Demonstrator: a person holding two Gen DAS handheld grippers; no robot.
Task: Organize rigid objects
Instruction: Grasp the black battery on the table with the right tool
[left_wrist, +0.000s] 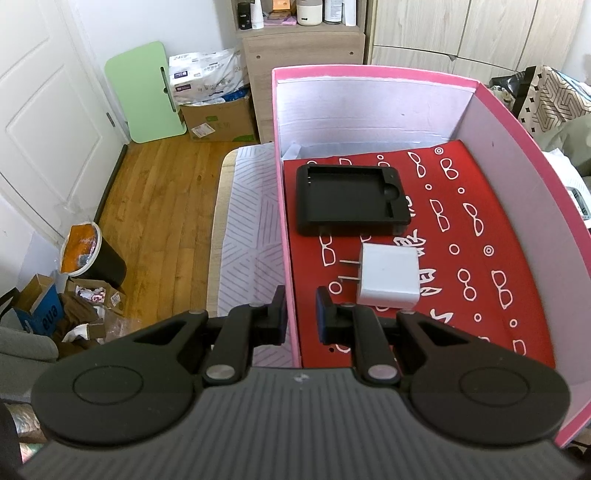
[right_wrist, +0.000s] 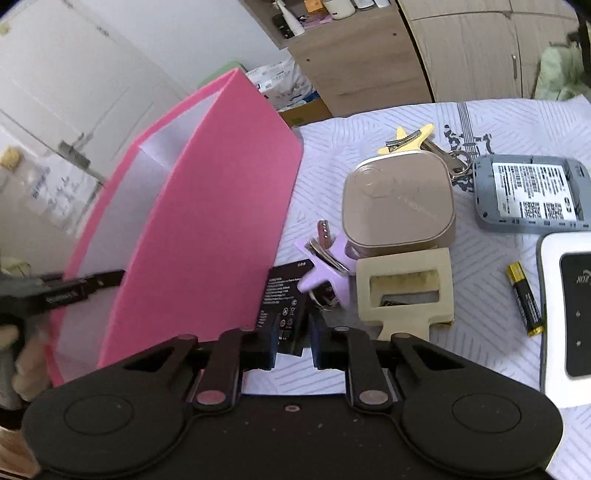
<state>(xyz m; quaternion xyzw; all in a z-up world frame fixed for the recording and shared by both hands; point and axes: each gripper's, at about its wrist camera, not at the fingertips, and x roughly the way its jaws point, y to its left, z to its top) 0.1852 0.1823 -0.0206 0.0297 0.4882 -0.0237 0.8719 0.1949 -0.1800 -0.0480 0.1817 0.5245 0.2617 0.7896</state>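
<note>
Your left claw (left_wrist: 300, 314) sits at the near left corner of the pink box (left_wrist: 284, 221), its fingers one on each side of the box's left wall and drawn close on it, so it is pinching that wall. Inside the box, on a red sheet printed with white spectacles (left_wrist: 480, 221), a black tray (left_wrist: 351, 199) lies toward the back and a white plug adapter (left_wrist: 389, 277) lies just in front of it, prongs pointing left; the two are near each other but apart. Your right claw (right_wrist: 292, 343) is low over the worktop (right_wrist: 480, 266), just outside the box's right wall (right_wrist: 207, 236). Its fingers stand a narrow gap apart with the near edge of a flat black battery pack (right_wrist: 284, 295) between them; whether the pads press on it cannot be told. Just beyond lie a purple clip with keys (right_wrist: 325, 266), a cream block with a slot (right_wrist: 404, 288) and a tan square case (right_wrist: 399, 203). Further right are a yellow clip (right_wrist: 410, 138), a grey device shell with a label (right_wrist: 532, 192), a small battery (right_wrist: 526, 299) and a white device (right_wrist: 565, 325).
</note>
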